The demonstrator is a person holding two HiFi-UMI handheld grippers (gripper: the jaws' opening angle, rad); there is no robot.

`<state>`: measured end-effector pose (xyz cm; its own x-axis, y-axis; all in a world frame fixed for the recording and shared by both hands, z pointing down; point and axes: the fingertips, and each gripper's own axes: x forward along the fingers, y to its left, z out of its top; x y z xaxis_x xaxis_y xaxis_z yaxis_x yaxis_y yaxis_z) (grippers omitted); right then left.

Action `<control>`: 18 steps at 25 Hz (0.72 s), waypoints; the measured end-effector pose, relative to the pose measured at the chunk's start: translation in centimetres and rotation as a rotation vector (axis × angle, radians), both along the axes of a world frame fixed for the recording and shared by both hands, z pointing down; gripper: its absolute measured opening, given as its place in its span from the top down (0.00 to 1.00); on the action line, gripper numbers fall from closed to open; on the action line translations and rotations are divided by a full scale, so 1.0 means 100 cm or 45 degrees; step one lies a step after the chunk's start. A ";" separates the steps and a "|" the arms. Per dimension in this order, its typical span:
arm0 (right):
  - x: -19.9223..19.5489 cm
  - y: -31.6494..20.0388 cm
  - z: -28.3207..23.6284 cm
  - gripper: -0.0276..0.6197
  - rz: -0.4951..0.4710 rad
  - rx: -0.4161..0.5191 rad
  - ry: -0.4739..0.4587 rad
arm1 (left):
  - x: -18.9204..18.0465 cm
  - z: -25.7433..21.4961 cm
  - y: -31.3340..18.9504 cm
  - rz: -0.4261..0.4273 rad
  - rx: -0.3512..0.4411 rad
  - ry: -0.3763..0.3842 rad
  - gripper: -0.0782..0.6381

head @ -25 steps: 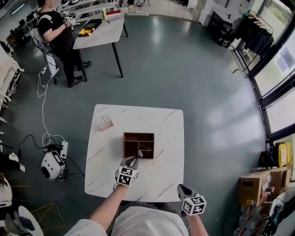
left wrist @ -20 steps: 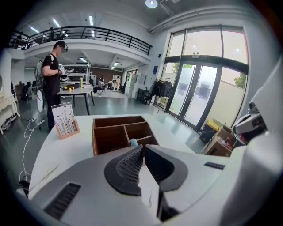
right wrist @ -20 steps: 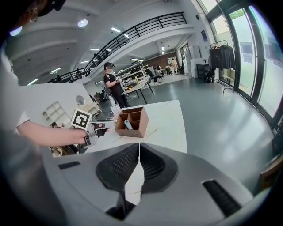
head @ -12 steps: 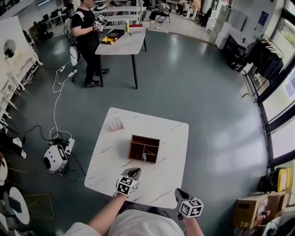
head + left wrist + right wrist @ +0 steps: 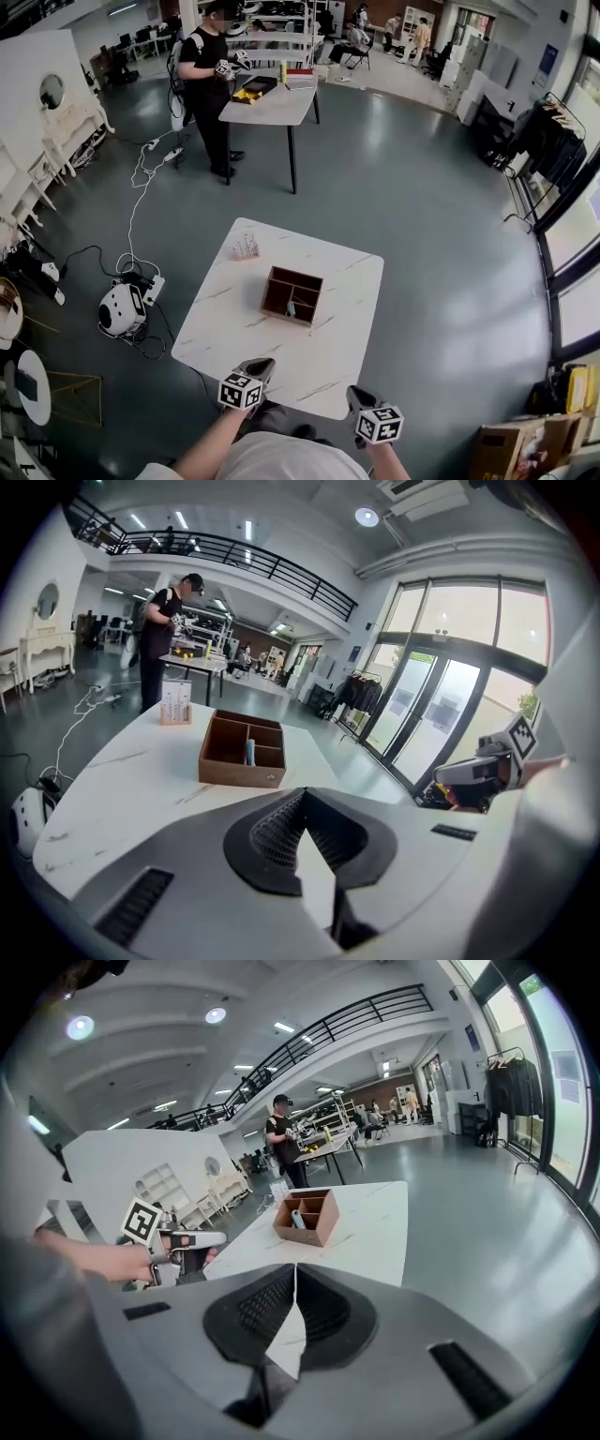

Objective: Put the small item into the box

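Note:
A brown wooden box point(image 5: 292, 294) with several compartments stands on the white marble table point(image 5: 244, 323). A small pale blue item point(image 5: 292, 308) stands inside one of its front compartments, seen too as the item point(image 5: 249, 752) in the box point(image 5: 240, 751) and the item point(image 5: 296, 1219) in the box point(image 5: 307, 1215). My left gripper point(image 5: 260, 367) hangs off the table's near edge, shut and empty. My right gripper point(image 5: 355, 399) is below the near edge too, shut with nothing in it. In the left gripper view the jaws point(image 5: 302, 799) meet at the tips.
A small rack of cards point(image 5: 246, 247) stands at the table's far left corner. A white device point(image 5: 118, 308) and cables lie on the floor to the left. A person point(image 5: 208, 70) with grippers stands at a second table point(image 5: 272, 98) far behind.
My left gripper has let go of the small item in the box, pulled back toward me past the table's near edge, and shut. The head view has tilted up.

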<state>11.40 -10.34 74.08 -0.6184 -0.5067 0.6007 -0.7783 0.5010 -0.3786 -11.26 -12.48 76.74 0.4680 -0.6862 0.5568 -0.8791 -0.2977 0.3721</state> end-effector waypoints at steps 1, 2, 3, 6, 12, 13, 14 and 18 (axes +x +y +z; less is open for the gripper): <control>0.002 0.004 -0.001 0.92 -0.011 0.007 -0.007 | 0.002 -0.002 0.009 -0.014 0.000 0.000 0.87; 0.005 0.008 -0.003 0.92 -0.020 0.015 -0.014 | 0.004 -0.005 0.018 -0.031 -0.001 0.010 0.87; 0.007 0.012 -0.006 0.92 -0.028 0.024 -0.021 | 0.006 -0.010 0.028 -0.049 -0.001 0.029 0.87; 0.016 0.025 -0.016 0.92 -0.035 0.070 -0.043 | 0.013 -0.031 0.054 -0.086 0.034 0.078 0.87; 0.034 0.047 -0.032 0.92 -0.063 0.155 -0.065 | 0.024 -0.056 0.100 -0.150 0.075 0.120 0.87; 0.036 0.051 -0.035 0.92 -0.075 0.163 -0.066 | 0.025 -0.058 0.107 -0.156 0.075 0.117 0.87; 0.038 0.054 -0.036 0.92 -0.085 0.172 -0.064 | 0.025 -0.059 0.115 -0.161 0.076 0.109 0.87; 0.046 0.061 -0.044 0.92 -0.101 0.203 -0.053 | 0.025 -0.059 0.136 -0.196 0.062 0.116 0.87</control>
<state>16.02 -4.27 69.69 -0.6829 -0.5418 0.4900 -0.7192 0.6164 -0.3206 -8.79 1.09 70.89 0.4025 -0.7786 0.4814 -0.8791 -0.1821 0.4405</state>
